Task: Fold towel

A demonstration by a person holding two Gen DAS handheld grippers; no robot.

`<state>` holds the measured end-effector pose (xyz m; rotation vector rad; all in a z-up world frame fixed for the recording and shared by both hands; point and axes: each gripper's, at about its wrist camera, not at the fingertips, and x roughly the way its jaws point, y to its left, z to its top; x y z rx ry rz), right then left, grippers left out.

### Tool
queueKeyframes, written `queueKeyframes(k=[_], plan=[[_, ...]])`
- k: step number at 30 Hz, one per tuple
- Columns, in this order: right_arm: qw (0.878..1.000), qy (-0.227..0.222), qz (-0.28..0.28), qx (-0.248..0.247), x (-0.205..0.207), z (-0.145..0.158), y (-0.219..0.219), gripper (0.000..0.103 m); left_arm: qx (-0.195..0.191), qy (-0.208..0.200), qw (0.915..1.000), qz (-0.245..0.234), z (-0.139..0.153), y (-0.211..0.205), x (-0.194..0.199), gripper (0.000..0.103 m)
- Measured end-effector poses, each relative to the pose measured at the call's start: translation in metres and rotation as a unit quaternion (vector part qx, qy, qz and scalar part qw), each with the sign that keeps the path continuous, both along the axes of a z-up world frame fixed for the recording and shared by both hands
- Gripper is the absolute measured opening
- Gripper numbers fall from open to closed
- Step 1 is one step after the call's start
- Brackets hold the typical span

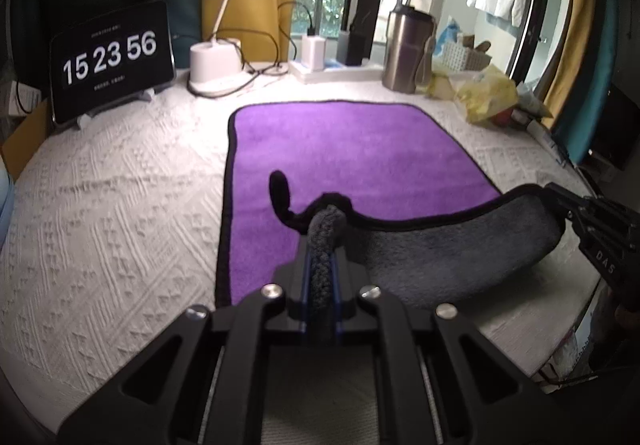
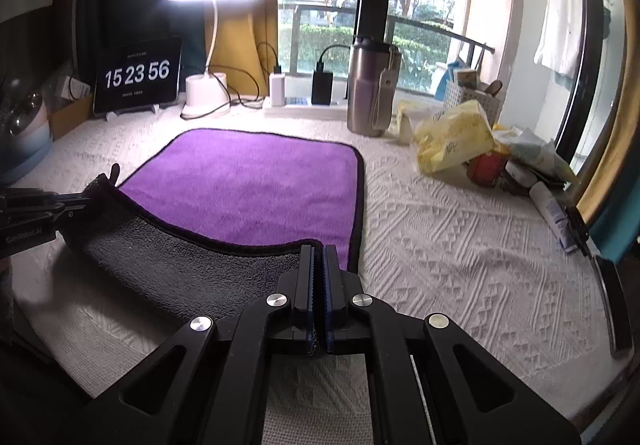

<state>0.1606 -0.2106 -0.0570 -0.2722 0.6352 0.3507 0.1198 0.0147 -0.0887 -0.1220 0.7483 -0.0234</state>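
A purple towel (image 1: 340, 149) with a black border and grey underside lies on the white textured cloth; it also shows in the right wrist view (image 2: 256, 185). Its near edge is lifted and curled over, grey side (image 1: 460, 249) up. My left gripper (image 1: 322, 229) is shut on the near left corner, which bunches between the fingers. My right gripper (image 2: 319, 257) is shut on the near right corner. Each gripper shows in the other's view: the right one (image 1: 592, 221) at the right edge, the left one (image 2: 48, 205) at the left edge.
At the back stand a tablet clock (image 1: 112, 61), a white desk lamp (image 1: 216, 61), chargers (image 2: 304, 85) and a steel tumbler (image 2: 372, 85). Yellow bags (image 2: 456, 137) and small clutter (image 2: 520, 165) lie at the right. The table's right edge (image 2: 600, 269) is close.
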Motion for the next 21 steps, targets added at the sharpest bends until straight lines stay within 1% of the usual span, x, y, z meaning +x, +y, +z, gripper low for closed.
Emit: queueKeyframes(k=[7,21], plan=[[1.000,-0.028,0.005,0.005,0.001,0.019,0.002,0.005,-0.002,-0.035,0.9994,0.001,0.024,0.002,-0.001,0.008],[0.998,-0.065,0.007,0.012,0.019,0.040,0.004,0.005,-0.002,-0.075,0.9971,0.009,0.047,0.008,0.006,0.008]])
